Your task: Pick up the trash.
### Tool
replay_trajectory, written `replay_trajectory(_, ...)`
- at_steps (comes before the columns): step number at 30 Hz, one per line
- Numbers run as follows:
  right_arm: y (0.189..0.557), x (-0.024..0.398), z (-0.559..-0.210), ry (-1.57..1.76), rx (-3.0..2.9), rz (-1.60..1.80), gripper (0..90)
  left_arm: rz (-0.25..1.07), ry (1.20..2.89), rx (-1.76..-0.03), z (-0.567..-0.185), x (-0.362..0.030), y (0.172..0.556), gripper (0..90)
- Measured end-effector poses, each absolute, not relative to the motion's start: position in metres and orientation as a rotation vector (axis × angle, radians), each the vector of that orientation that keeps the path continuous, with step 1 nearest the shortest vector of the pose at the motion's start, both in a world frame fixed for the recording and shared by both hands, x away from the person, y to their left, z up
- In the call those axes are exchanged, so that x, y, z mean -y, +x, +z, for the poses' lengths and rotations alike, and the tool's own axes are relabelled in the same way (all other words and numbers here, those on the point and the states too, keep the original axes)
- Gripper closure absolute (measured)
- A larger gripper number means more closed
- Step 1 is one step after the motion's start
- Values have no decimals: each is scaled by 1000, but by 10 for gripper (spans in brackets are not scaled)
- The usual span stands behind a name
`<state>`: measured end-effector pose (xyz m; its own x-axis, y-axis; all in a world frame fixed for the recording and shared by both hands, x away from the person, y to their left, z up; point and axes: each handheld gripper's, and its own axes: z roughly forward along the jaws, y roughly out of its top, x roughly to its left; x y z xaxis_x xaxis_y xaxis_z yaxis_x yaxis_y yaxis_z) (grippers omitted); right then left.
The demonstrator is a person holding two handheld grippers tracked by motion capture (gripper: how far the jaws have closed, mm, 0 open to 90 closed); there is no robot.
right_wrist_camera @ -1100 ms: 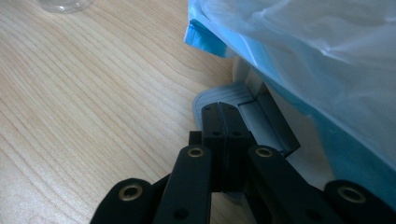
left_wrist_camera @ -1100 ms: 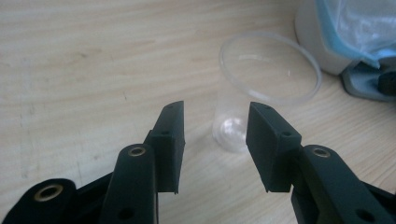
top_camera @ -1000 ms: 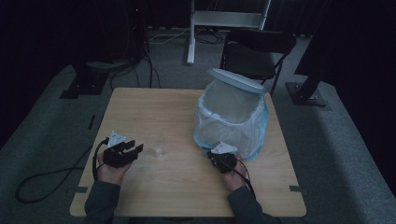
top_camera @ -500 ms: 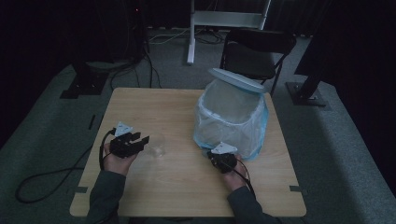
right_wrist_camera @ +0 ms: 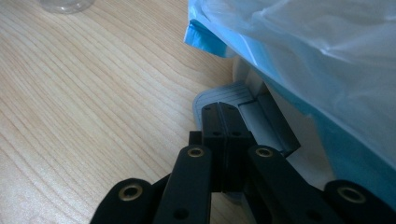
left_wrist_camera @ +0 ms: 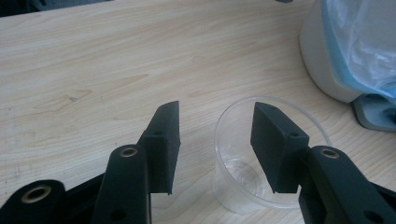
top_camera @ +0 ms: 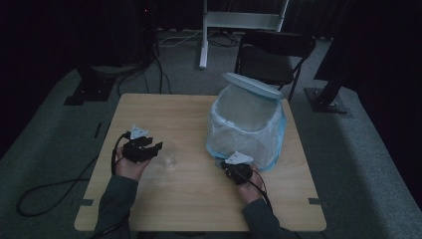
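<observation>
One clear cup [left_wrist_camera: 261,158]; left gripper [left_wrist_camera: 215,140] opening, right gripper [right_wrist_camera: 223,135] closed empty.

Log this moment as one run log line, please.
left gripper: jaws just opening, one pad inside clear cup | right gripper: shut, pressing pedal of lined bin, lid up
</observation>
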<state>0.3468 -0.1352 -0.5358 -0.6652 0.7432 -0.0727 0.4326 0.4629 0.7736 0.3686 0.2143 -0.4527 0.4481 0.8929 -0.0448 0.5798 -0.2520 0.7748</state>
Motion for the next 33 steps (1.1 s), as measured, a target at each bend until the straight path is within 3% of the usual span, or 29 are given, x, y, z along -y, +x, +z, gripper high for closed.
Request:
replay_trajectory(6,347,135,-536,984,-2315,1053,900,512,1983,-1248,-459,-212,372,536)
replay_trajectory(25,346,135,-536,973,-2319,1055,900,438,2068,-1252,-475,-216,360,780)
replay_trajectory(33,346,135,-536,972,-2320,1056,900,419,2097,-1237,-480,-221,348,807)
